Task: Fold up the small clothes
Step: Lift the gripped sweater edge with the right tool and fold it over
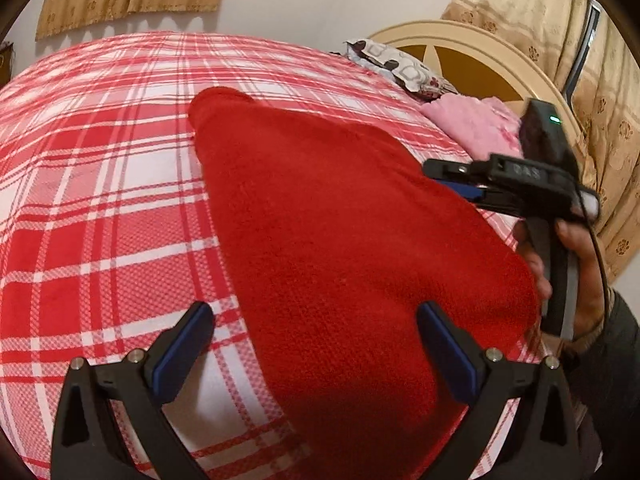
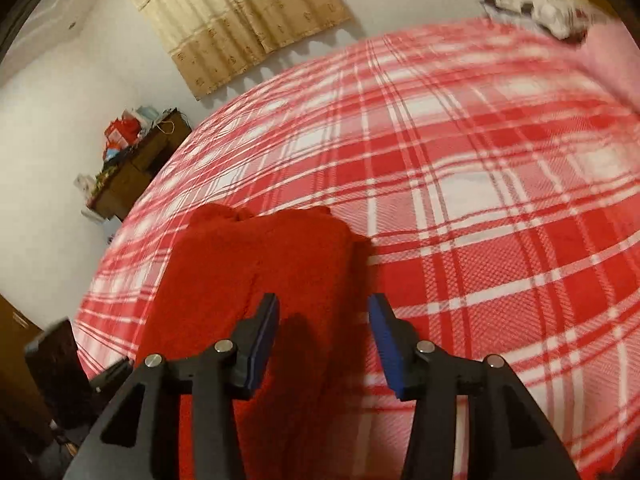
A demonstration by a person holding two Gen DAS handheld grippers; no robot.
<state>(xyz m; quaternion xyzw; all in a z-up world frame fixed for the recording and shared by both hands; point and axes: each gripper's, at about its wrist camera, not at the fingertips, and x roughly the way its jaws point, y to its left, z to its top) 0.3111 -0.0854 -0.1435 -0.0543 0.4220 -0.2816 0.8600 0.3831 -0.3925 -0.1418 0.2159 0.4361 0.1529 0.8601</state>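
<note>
A red knitted garment point(image 1: 340, 240) lies flat on the red-and-white plaid bedspread point(image 1: 100, 200). My left gripper point(image 1: 316, 320) is open above its near left edge, holding nothing. My right gripper shows in the left wrist view point(image 1: 452, 182) at the garment's right edge; its jaws there look nearly together. In the right wrist view the right gripper point(image 2: 324, 320) is open and empty over the garment point(image 2: 256, 272), near its right side.
Pink clothes point(image 1: 476, 124) and a patterned pillow point(image 1: 400, 64) lie by the round headboard point(image 1: 480, 60). A cluttered wooden cabinet point(image 2: 136, 164) stands beside the bed. Curtains point(image 2: 240, 16) hang on the wall.
</note>
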